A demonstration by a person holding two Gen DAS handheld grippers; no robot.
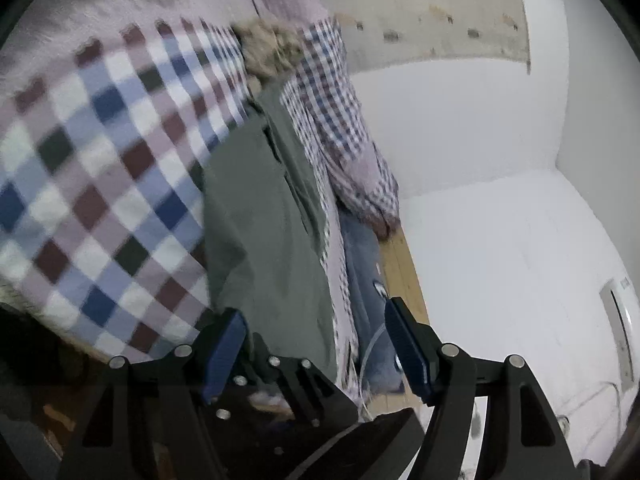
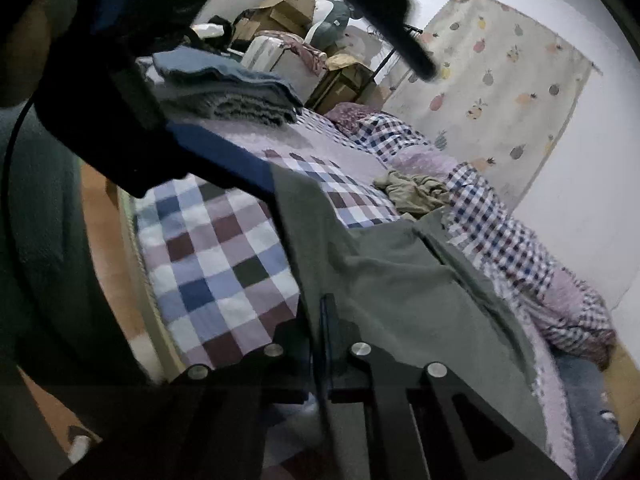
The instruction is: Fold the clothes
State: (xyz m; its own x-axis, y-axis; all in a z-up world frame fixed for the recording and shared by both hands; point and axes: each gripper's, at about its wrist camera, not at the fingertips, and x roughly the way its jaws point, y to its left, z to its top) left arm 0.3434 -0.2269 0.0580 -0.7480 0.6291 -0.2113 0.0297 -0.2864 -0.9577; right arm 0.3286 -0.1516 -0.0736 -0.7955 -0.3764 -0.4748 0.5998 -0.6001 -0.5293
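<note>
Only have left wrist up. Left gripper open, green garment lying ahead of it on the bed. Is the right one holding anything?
Observer: Yes. The right gripper is shut on an edge of the green garment.
Operator: Anything folded yet?
Observer: A folded stack sits at the far end of the bed.
Operator: What's behind it?
Observer: Cardboard boxes piled against the wall.

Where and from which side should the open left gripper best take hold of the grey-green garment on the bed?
Probably at the near hem of the grey-green cloth garment, coming from the bed's foot. That edge lies between the open jaws of the left gripper. The right gripper looks shut on the neighbouring edge, so the hem may be stretched.
</note>
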